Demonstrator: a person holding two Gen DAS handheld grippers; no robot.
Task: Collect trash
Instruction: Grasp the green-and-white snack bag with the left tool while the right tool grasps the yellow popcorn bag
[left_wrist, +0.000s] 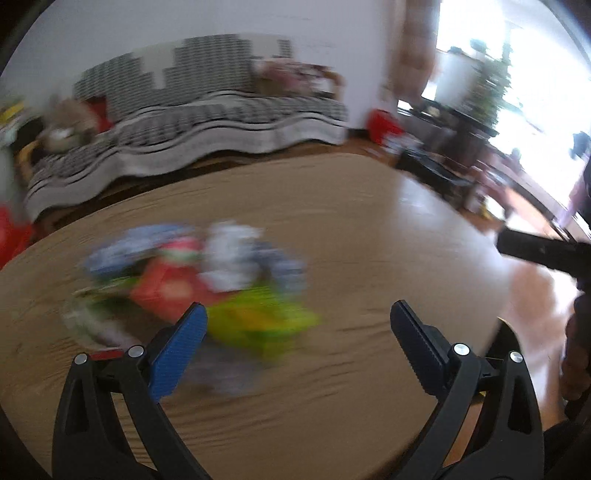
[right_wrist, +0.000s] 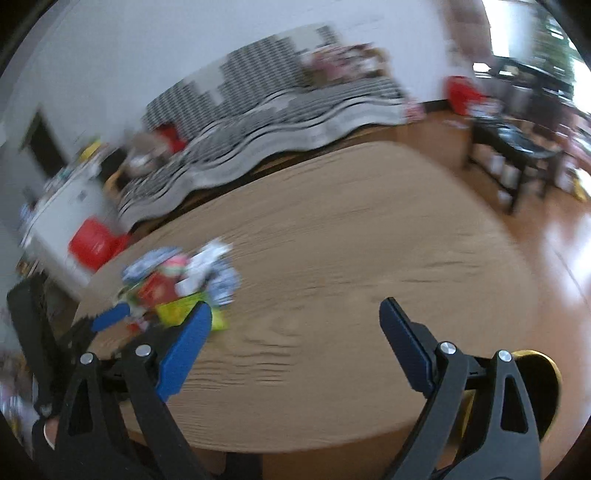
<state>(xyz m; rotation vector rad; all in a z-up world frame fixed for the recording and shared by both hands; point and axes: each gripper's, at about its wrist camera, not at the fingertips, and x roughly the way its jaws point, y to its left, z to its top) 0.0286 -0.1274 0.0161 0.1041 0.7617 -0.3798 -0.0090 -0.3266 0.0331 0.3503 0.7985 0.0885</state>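
Note:
A blurred pile of trash wrappers (left_wrist: 199, 273), red, white, blue and yellow-green, lies on the round wooden table (left_wrist: 351, 229). My left gripper (left_wrist: 297, 317) is open and empty just above the table, with the pile ahead and to its left. The pile also shows in the right wrist view (right_wrist: 181, 280), far left on the table (right_wrist: 351, 240). My right gripper (right_wrist: 295, 314) is open and empty, to the right of the pile. The left gripper (right_wrist: 110, 314) shows at the left of that view, beside the pile.
A sofa with a striped black-and-white cover (left_wrist: 207, 122) stands behind the table. Red bags (right_wrist: 96, 240) sit on the floor at left, and another (left_wrist: 384, 125) near the wall. A dark low table (right_wrist: 517, 147) stands at the right. A yellow-rimmed dark object (right_wrist: 546, 387) sits below the table edge.

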